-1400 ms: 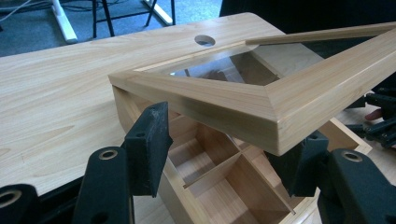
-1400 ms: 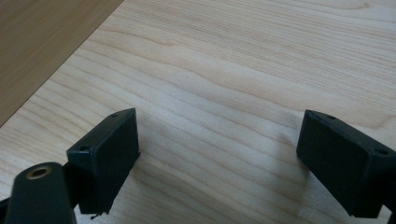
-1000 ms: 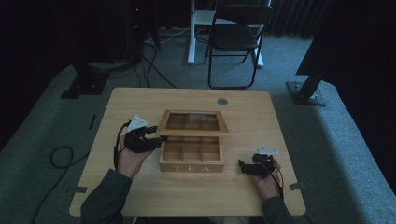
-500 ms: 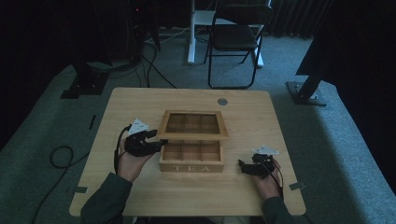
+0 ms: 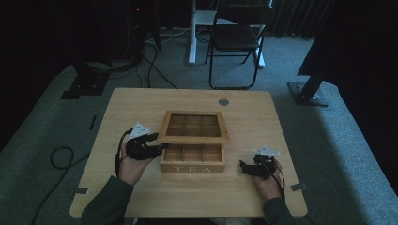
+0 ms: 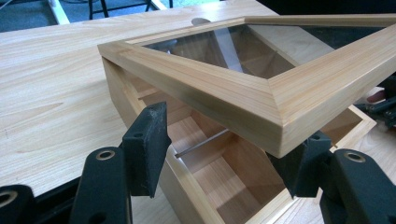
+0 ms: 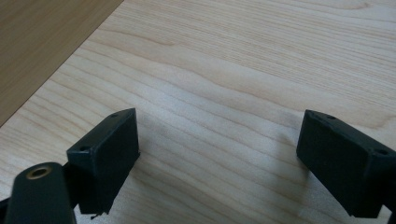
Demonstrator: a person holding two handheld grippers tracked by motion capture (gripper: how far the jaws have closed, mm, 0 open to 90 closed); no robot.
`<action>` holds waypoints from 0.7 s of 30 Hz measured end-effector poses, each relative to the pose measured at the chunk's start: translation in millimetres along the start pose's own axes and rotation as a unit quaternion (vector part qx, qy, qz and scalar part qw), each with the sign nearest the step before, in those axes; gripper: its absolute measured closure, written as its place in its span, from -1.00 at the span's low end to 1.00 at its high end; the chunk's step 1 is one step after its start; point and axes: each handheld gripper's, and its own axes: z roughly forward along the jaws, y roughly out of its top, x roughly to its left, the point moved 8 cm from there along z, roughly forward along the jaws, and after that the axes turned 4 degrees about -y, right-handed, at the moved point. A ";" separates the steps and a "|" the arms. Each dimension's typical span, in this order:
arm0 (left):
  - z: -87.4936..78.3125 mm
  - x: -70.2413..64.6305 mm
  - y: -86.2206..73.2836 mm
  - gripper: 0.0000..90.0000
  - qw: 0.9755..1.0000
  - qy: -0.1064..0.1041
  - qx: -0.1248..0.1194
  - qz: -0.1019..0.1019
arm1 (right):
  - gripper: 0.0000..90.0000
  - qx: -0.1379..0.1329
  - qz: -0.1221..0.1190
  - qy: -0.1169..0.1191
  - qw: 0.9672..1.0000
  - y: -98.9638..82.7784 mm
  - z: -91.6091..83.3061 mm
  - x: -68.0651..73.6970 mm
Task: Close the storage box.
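The left tongs (image 5: 159, 147) sit at the left end of the wooden tea box (image 5: 192, 159), their jaws spread with the corner of its raised glass-paned lid (image 5: 193, 127) between them, the pads not pressing on it. The box stands just right of these tongs. Farther right, the right tongs (image 5: 244, 168) rest open above bare bench (image 5: 141, 197), apart from the box.

A tea box (image 5: 192, 158) sits mid-surface (image 5: 141, 101), its lid (image 5: 194, 126) raised above it. The left gripper (image 5: 157, 146) lies at its left; the right gripper (image 5: 245, 168) rests well apart, right.
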 end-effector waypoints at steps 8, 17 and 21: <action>2.9 -2.6 -3.2 -0.09 1.000 -0.001 0.004 0.004 | -0.72 0.000 0.000 0.000 1.000 -0.1 0.0 0.1; 6.4 -4.9 -9.1 -0.09 1.000 0.002 0.010 0.009 | -0.72 0.001 0.001 0.000 1.000 -0.1 -0.1 0.1; 7.0 -5.5 -11.7 -0.09 1.000 0.004 0.010 0.008 | -0.72 0.000 0.001 0.000 1.000 -0.1 -0.1 0.1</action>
